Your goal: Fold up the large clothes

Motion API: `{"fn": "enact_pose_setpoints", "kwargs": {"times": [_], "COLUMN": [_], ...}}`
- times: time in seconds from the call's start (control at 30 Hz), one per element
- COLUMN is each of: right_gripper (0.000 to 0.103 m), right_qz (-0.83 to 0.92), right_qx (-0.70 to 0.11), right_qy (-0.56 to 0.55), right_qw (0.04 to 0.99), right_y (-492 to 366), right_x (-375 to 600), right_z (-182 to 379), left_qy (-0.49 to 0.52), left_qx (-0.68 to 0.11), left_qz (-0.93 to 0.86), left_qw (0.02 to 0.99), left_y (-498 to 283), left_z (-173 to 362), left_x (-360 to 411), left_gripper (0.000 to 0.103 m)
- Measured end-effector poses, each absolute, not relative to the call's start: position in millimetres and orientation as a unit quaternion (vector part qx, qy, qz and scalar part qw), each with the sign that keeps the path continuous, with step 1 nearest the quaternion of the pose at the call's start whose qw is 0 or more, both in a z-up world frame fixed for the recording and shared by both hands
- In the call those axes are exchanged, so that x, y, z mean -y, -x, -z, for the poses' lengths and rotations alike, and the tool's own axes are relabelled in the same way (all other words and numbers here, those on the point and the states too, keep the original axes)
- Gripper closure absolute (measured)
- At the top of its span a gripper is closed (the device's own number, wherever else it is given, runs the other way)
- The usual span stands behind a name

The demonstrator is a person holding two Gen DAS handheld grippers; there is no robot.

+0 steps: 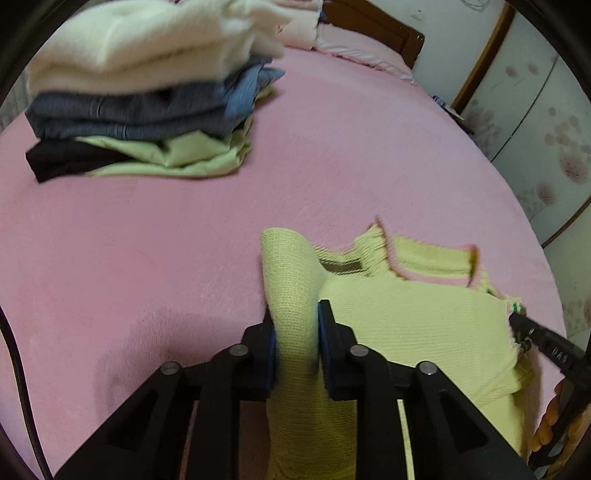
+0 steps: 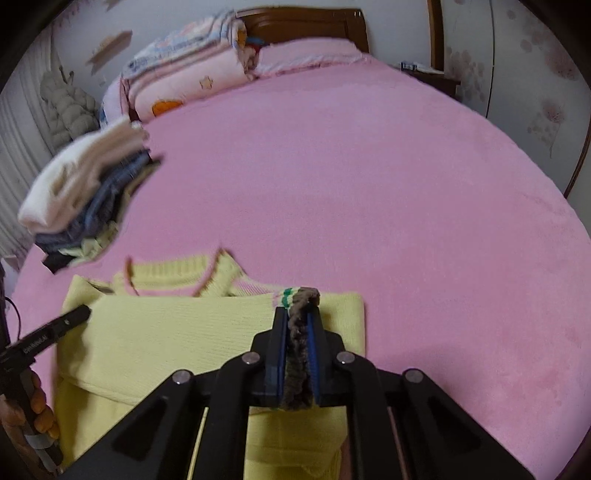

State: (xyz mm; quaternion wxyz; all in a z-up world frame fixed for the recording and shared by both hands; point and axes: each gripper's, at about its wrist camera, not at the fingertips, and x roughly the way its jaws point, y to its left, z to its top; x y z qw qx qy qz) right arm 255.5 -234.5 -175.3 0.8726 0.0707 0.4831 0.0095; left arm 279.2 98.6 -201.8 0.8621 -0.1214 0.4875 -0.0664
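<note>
A pale yellow knitted sweater [image 2: 166, 332] lay on the pink bed [image 2: 369, 184], at the near edge, its ribbed collar [image 2: 177, 275] pointing away from me toward the headboard [image 2: 303, 24]. Its body ran crosswise between my two hands, and the part nearest me was lifted while the far part rested flat on the bed.

My left tool [image 1: 295, 317] was pinching a rolled band of the yellow knit, probably a sleeve or side edge, which stood up between its pressed-together fingers. My right tool [image 2: 298, 314] was pressed together on the opposite edge, gripping a fuzzy brown trim with green stitching [image 2: 285, 297] just beside it. So the sweater sat directly ahead of both tools, stretched side to side between them, neither hand clearly nearer the collar.

I judged that the coming fold would carry the held edge forward, along the line from me to the collar.

Farther off, to the left, stood a stack of folded clothes [image 1: 147, 92], well apart from the sweater. A folded quilt [image 2: 184, 74] lay near the headboard.
</note>
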Motion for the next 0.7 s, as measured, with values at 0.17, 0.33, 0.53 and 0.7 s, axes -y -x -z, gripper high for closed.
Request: {"fn": "enact_pose_setpoints", "kwargs": {"times": [0.17,0.33,0.53,0.7], "right_gripper": [0.077,0.076,0.076,0.076], "right_qz": [0.004,-0.01,-0.03,-0.047], "right_qx": [-0.495,-0.462,-0.419,-0.394], "right_qy": [-0.075,-0.091,-0.085,-0.096], "right_qw": [0.865,0.882,0.904,0.913], "right_y": [-246,-214,-167,-122], "right_x": [236,239,235,238], "right_z": [172,134,83,47], "left_qy": [0.118,0.106,0.062,0.05], "left_qx": [-0.504,-0.488,-0.456,-0.436], "left_qz": [0.052,0.056,0.058,0.065], "left_qw": [0.854,0.865,0.886,0.896], "left_y": [-276,-250,-202,-165], "left_z": [189,146,87,44], "left_x": [-108,-115,-106,-100], "left_gripper": [0.036,0.031,0.019,0.016]}}
